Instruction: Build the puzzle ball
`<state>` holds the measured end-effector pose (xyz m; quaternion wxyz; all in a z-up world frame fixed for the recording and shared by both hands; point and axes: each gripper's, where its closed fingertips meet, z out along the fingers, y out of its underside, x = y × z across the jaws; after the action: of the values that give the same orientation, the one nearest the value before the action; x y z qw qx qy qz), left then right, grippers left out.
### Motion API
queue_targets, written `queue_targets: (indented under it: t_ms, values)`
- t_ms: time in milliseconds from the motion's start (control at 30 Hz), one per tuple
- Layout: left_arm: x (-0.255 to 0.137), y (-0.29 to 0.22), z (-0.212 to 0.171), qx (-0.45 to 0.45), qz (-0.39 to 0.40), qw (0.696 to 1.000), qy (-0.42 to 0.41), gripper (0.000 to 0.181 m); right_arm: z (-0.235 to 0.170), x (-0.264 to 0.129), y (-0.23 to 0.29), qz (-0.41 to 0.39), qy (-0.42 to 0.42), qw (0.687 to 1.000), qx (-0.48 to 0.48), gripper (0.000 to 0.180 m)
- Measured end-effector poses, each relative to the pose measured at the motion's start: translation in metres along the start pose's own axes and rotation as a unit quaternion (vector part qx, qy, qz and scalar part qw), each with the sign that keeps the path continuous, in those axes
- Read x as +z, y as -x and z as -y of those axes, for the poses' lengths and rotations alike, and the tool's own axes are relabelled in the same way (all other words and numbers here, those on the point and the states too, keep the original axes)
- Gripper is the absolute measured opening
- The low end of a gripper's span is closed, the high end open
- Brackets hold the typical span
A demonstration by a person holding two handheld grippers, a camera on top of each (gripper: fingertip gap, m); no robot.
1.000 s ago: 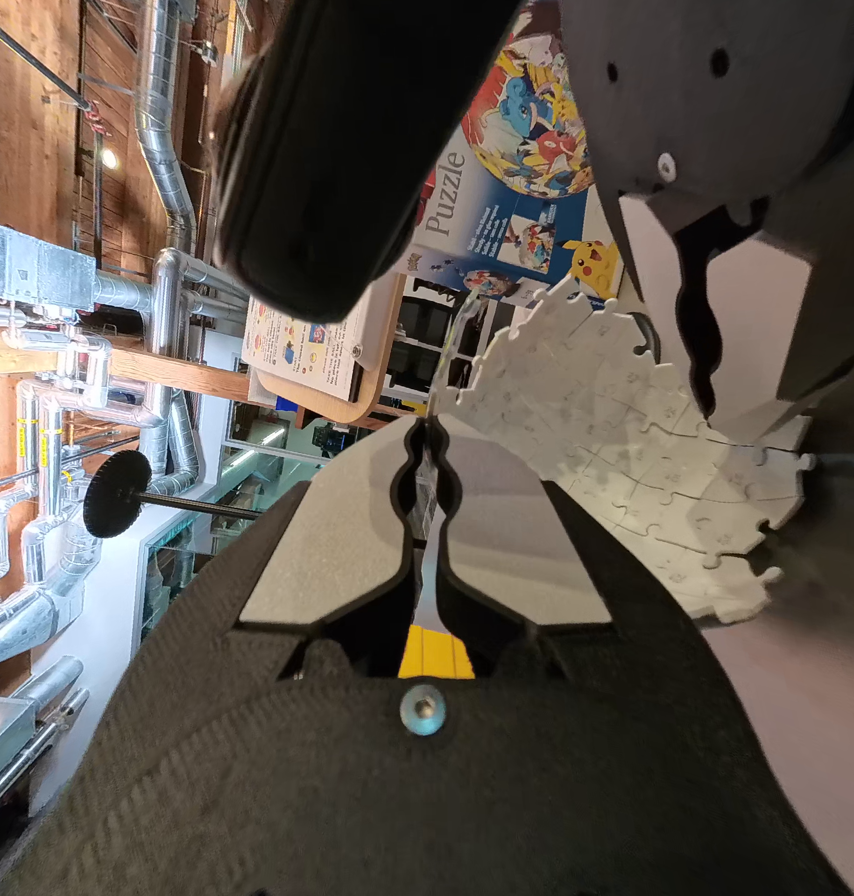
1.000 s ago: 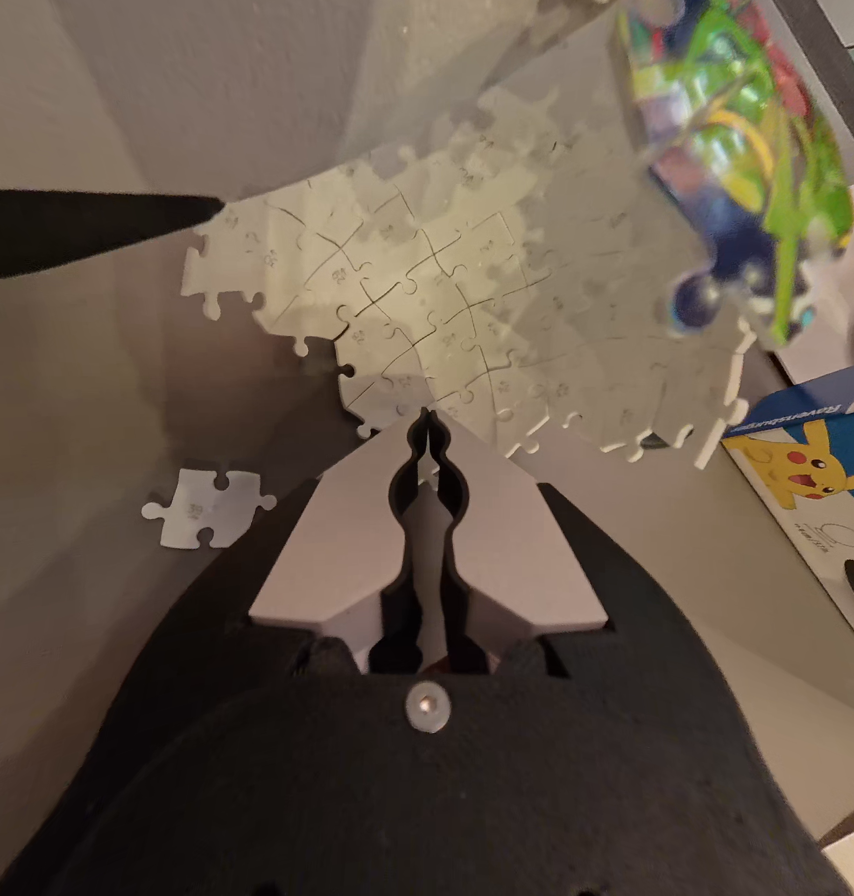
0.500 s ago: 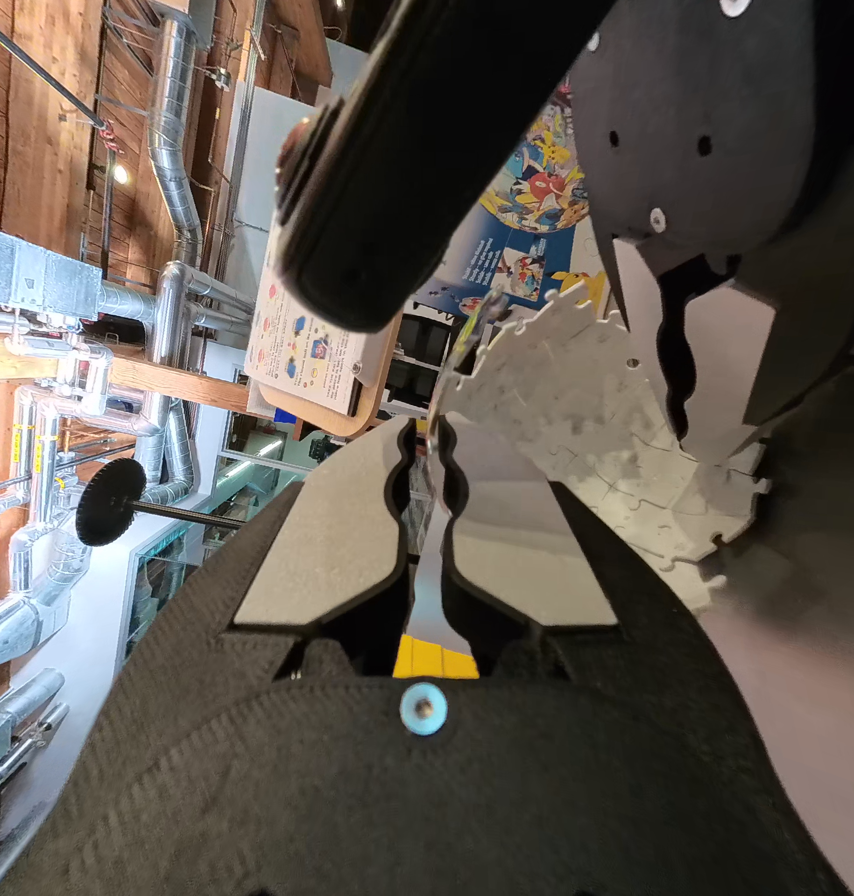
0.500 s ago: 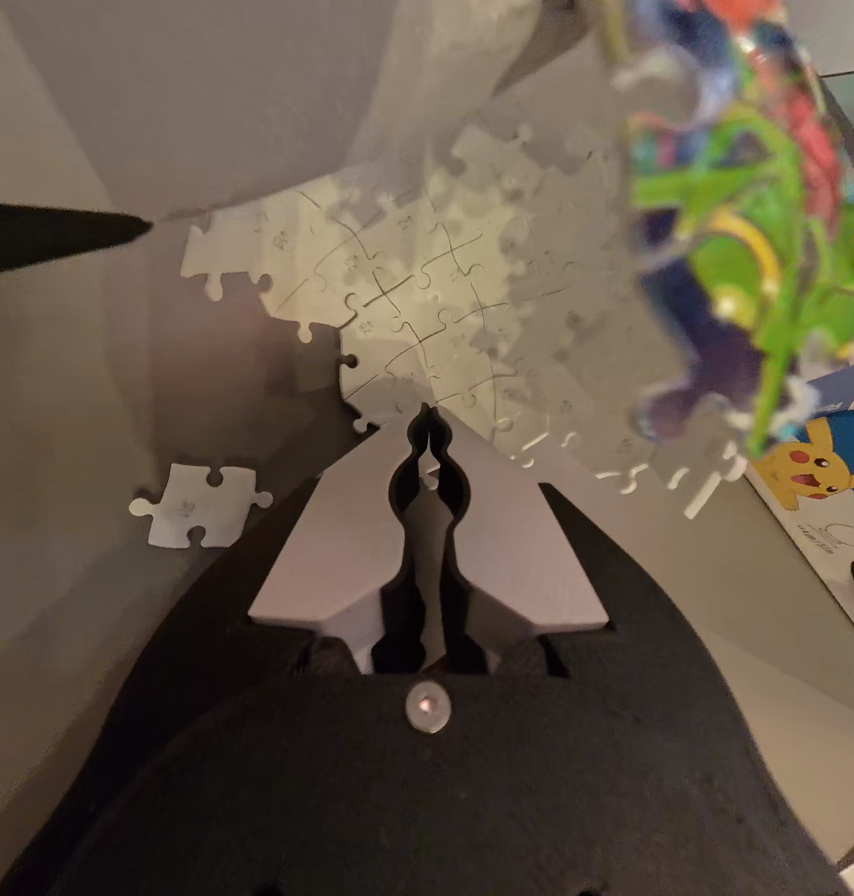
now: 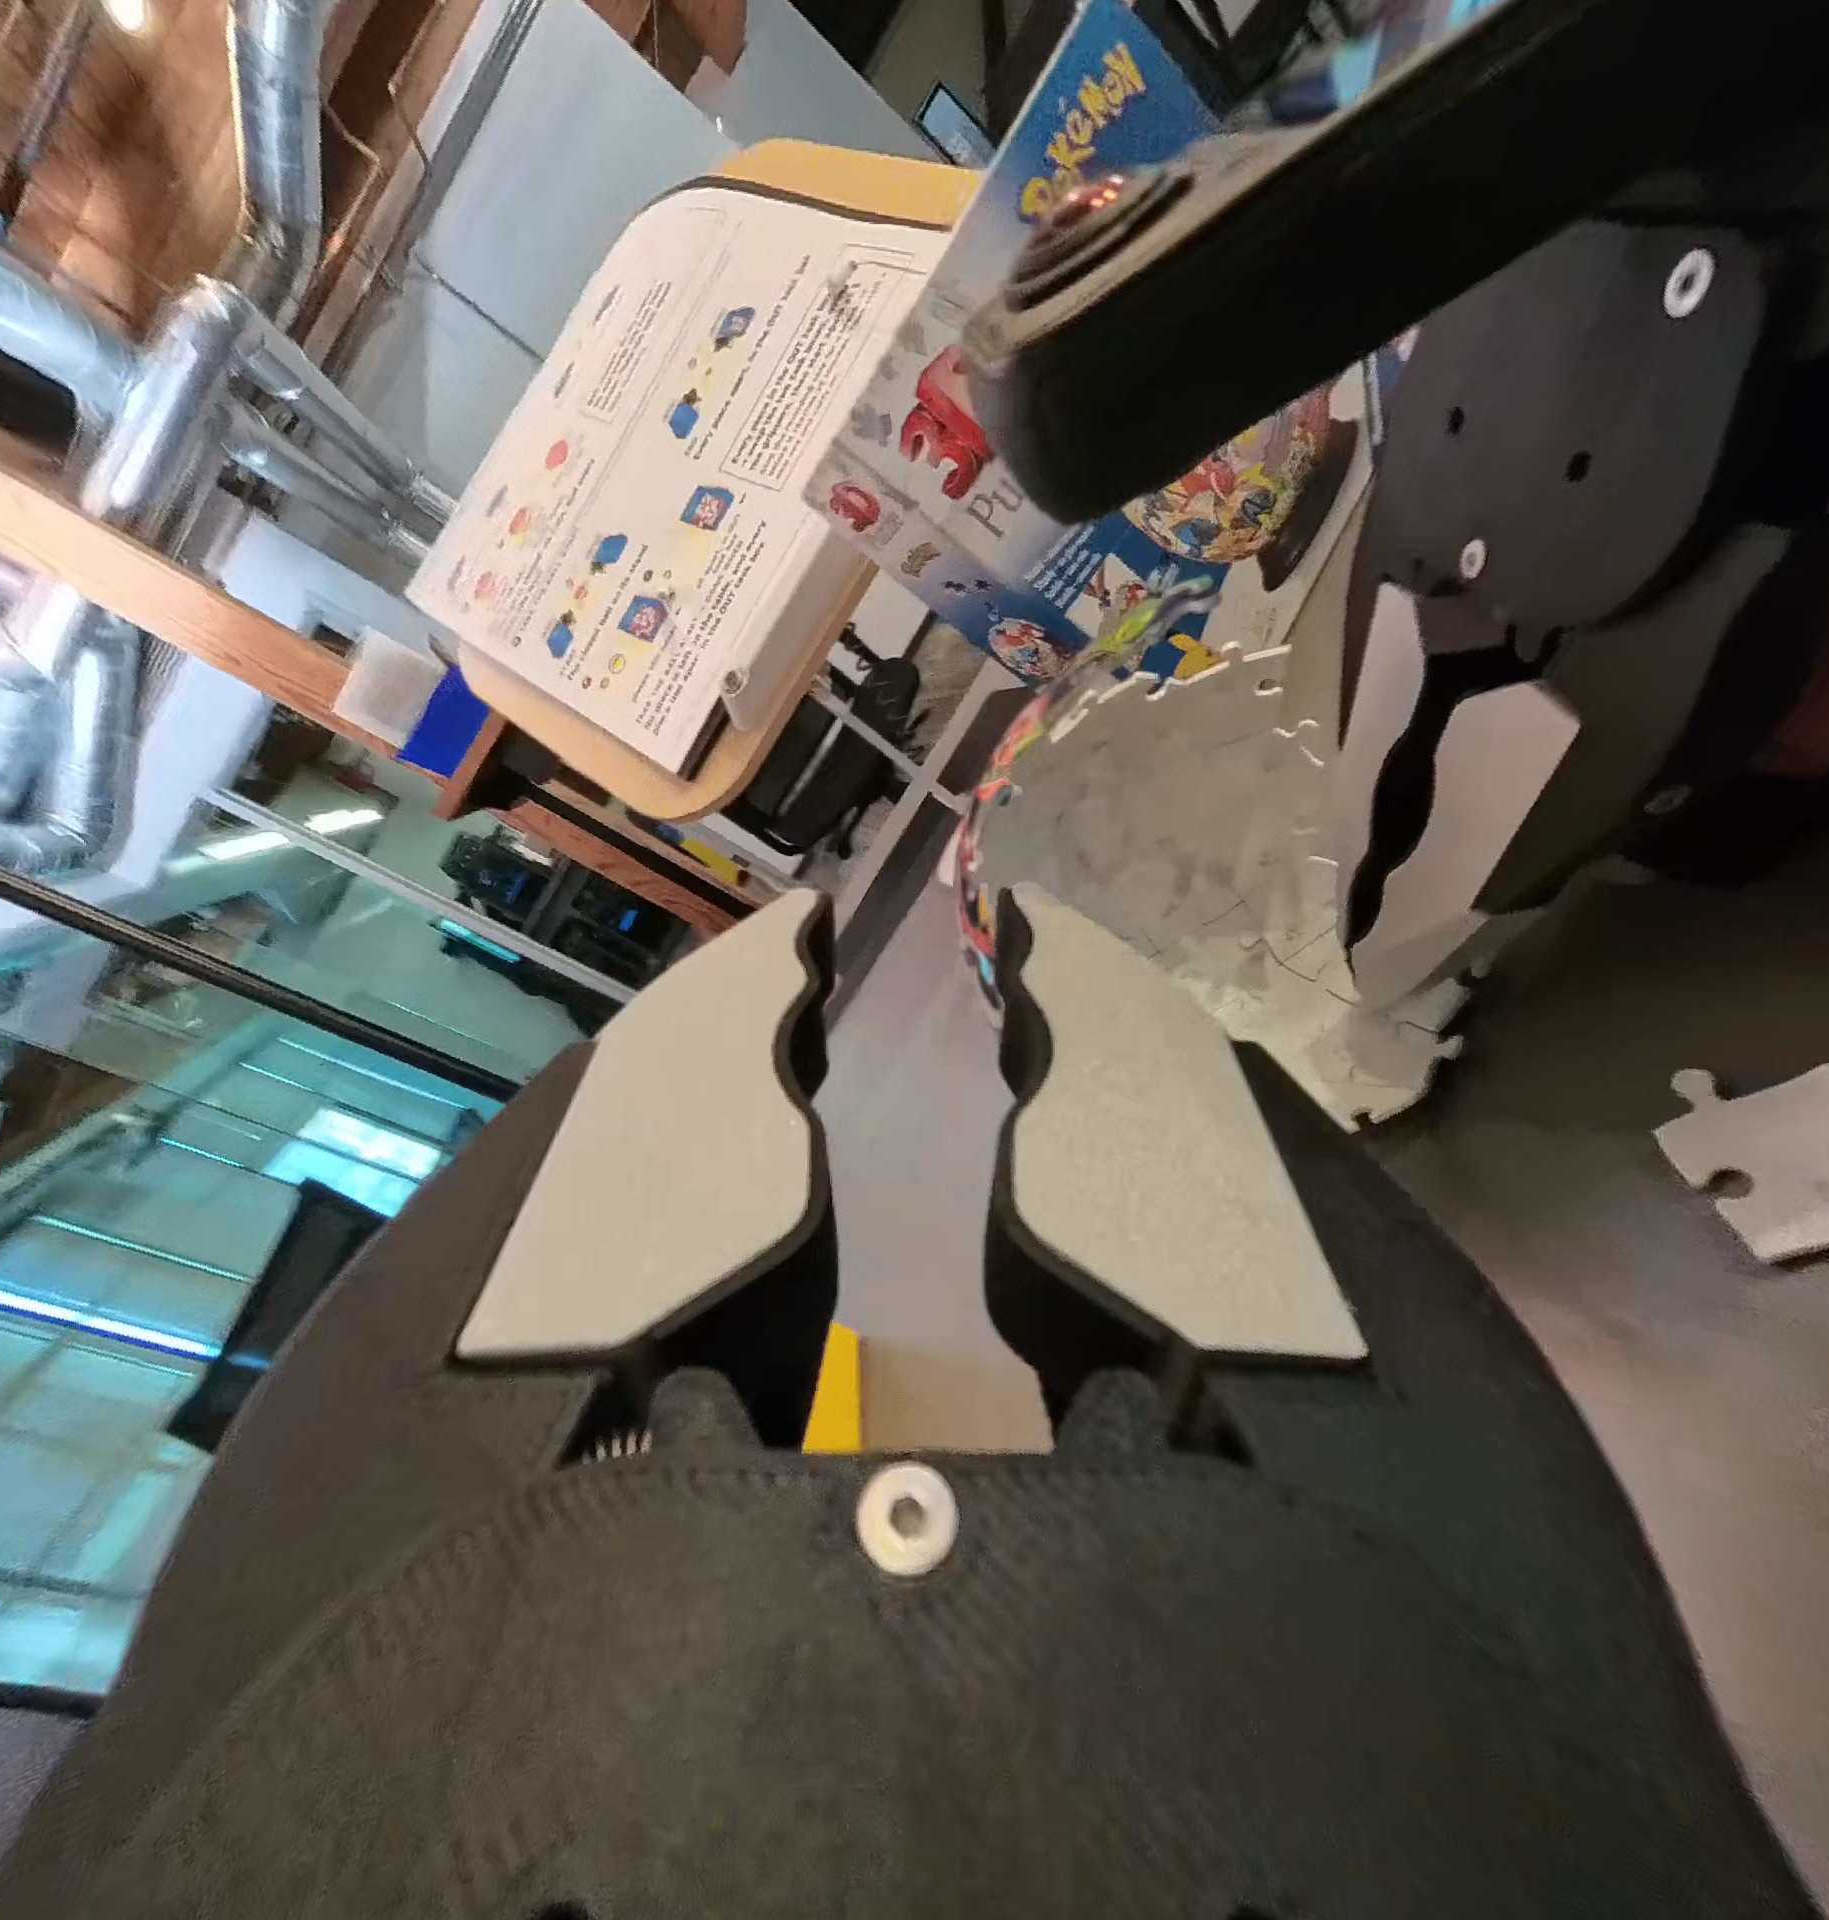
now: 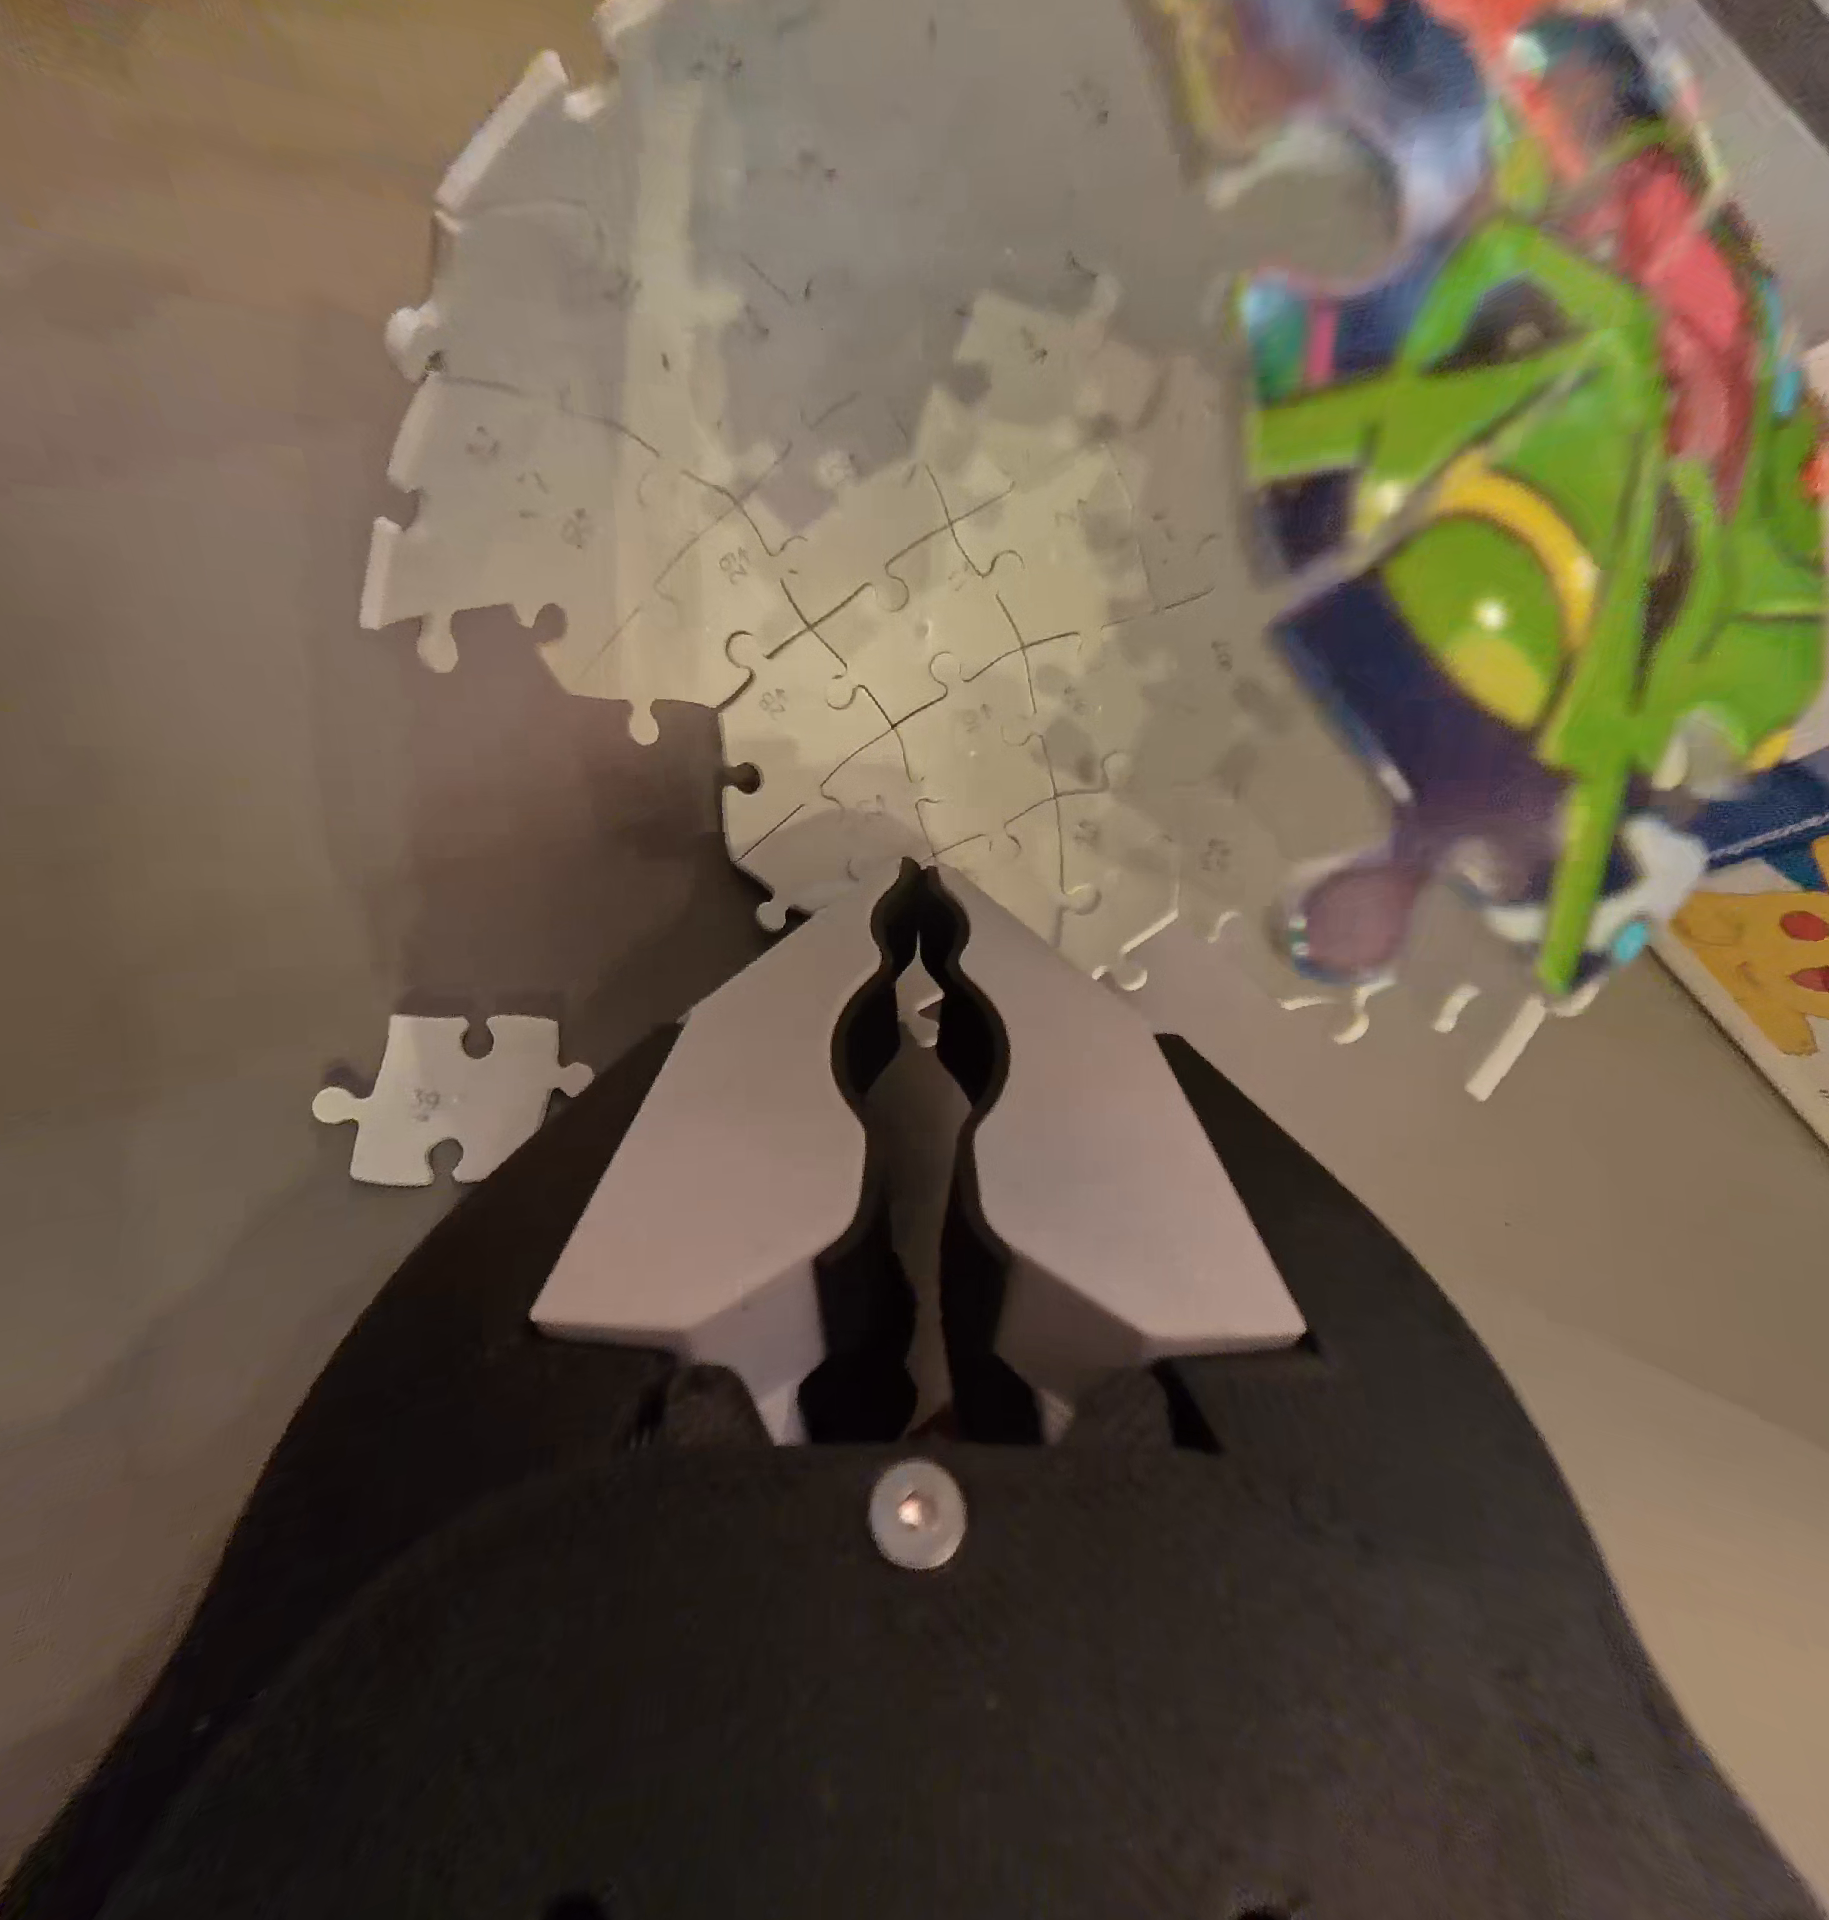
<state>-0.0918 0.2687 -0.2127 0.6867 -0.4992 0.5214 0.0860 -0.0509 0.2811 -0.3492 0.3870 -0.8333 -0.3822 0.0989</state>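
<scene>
The partly built puzzle ball (image 6: 889, 623) is a curved shell with a grey inside and a bright printed outside (image 6: 1564, 520). My right gripper (image 6: 920, 883) is shut on the shell's lower edge and holds it tilted above the table. In the left wrist view the shell (image 5: 1149, 831) hangs just beyond my left gripper (image 5: 915, 914), which is open, with the shell's coloured rim close to its right fingertip. The right gripper (image 5: 1357, 925) shows there, clamped on the shell's far edge. One loose grey piece (image 6: 442, 1091) lies flat on the table and also shows in the left wrist view (image 5: 1783, 1174).
The blue puzzle box (image 5: 1097, 540) stands behind the shell, and its corner shows in the right wrist view (image 6: 1803, 956). A white instruction sheet on a board (image 5: 640, 499) lies beyond it. The grey table (image 6: 162, 520) extends to the left of the shell.
My left gripper has opened and let go of the shell's rim, and its view has tilted. The right gripper stays shut on the shell, which has turned and come closer.
</scene>
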Motion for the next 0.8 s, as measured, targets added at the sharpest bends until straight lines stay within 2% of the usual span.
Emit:
queue_targets:
  t_ms: [33, 200, 333, 567, 800]
  values:
    - [-0.001, 0.000, -0.002, -0.027, -0.010, 1.000, 0.004, 0.030, 0.000, 0.000, 0.000, 0.001, 0.000, 1.000, 0.004, 0.000]
    - [0.003, -0.004, -0.018, -0.146, -0.057, 0.987, 0.033, 0.039, 0.000, 0.000, 0.000, 0.015, 0.001, 0.999, 0.042, 0.000]
    - [0.009, -0.019, -0.028, -0.234, -0.103, 0.964, 0.067, 0.045, 0.000, 0.000, 0.000, 0.000, 0.001, 1.000, 0.029, 0.000]
    - [0.017, -0.032, -0.043, -0.301, -0.128, 0.937, 0.123, 0.044, 0.001, 0.000, 0.000, -0.023, 0.002, 0.999, 0.022, 0.000]
    - [0.020, -0.034, -0.052, -0.307, -0.110, 0.933, 0.154, 0.033, 0.001, -0.001, 0.001, -0.037, 0.001, 0.999, 0.008, 0.000]
